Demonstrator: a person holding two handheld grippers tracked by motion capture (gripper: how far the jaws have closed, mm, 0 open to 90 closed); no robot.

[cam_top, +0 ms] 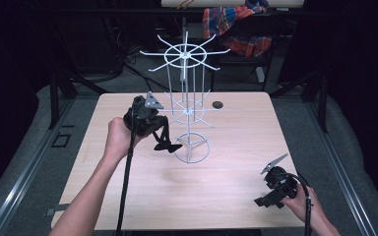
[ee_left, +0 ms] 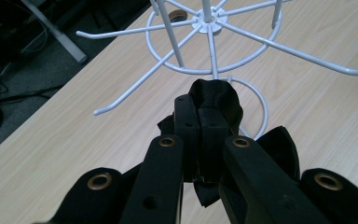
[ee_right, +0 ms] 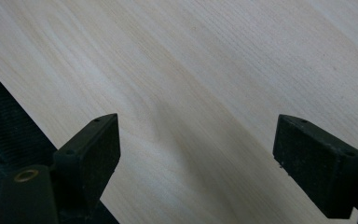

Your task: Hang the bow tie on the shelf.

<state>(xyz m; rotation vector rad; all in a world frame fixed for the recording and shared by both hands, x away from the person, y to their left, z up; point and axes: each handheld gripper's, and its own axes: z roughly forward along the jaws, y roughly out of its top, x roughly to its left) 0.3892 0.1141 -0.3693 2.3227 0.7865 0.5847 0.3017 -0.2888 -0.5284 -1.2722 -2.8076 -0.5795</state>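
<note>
- Right tongs [cam_top: 265, 200], lower right of high view, low over the bare wood near the worktop's front edge; jaws stand wide apart, nothing between them. In the right gripper view the two pads [ee_right: 95, 144] frame bare worktop [ee_right: 205, 84].
- Left tongs [cam_top: 171, 146], left of centre in high view, held by the left hand [cam_top: 117, 139], tips angled down toward the rack's base ring.
- Left tongs clamped tight on a black cloth piece [ee_left: 216, 105]; in the left gripper view the cloth bulges out above the jaw tips at frame centre and more of it shows lower down, beside and under the jaws.
- Cloth sits just in front of the white wire rack [cam_top: 189, 98], right at the base ring [ee_left: 254, 105]; can't tell if it touches the wire.
- Rack stands upright mid-worktop, spoked hook tiers above the ring; lower tier's hooks spread across top of left gripper view.
- Small dark round thing [cam_top: 217, 104] on the worktop beyond the rack, upper centre.
- Striped cloth [cam_top: 236, 22] hangs past the far edge, top of frame.
</note>
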